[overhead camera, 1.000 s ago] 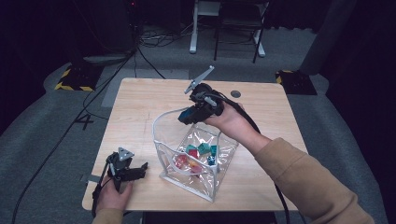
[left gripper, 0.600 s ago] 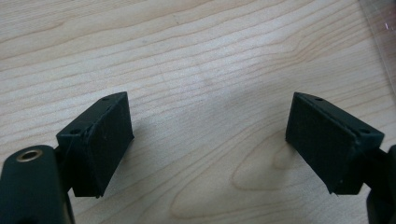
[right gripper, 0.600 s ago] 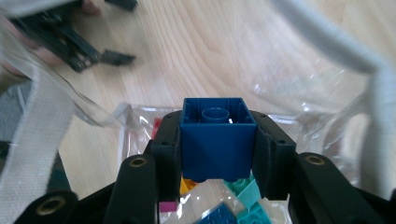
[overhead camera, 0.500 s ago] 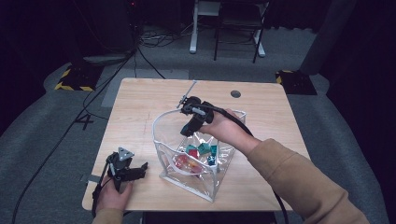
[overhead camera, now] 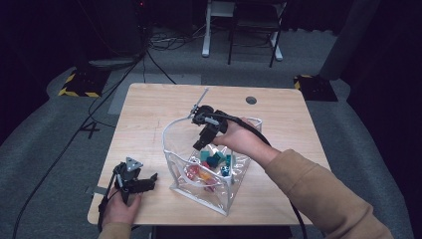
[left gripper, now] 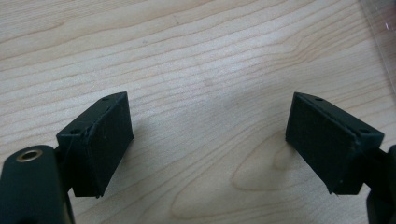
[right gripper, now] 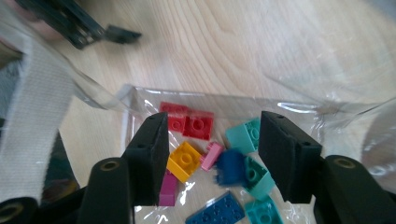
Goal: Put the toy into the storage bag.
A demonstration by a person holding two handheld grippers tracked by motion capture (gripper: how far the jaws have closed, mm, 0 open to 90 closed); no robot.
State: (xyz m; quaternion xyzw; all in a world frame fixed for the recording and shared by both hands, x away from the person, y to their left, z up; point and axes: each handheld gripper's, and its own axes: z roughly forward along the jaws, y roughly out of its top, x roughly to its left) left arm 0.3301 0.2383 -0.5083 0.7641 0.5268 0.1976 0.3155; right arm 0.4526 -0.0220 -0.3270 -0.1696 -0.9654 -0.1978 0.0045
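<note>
now the right hand-held gripper (overhead camera: 199, 145) tilts into the clear bag (overhead camera: 221, 196), jaws just opened, empty.

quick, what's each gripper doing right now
Left gripper: open, empty, over bare table.
Right gripper: fingers just opened, nothing gripped, above the bricks in the clear bag.

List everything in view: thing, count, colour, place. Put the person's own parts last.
table: one, light wood, centre of the high view
bag: one, clear with white trim, open on the table's near middle
bricks: about ten, red, yellow, pink, blue, teal, loose in the bag
hole: one, dark, table's far right
chair: one, dark, floor beyond the table
left gripper: one, black, table's near left corner, fingers apart over bare wood
right gripper: one, black, over the bag's mouth, fingers just opened, nothing between them
hands: two, one on each gripper
</note>
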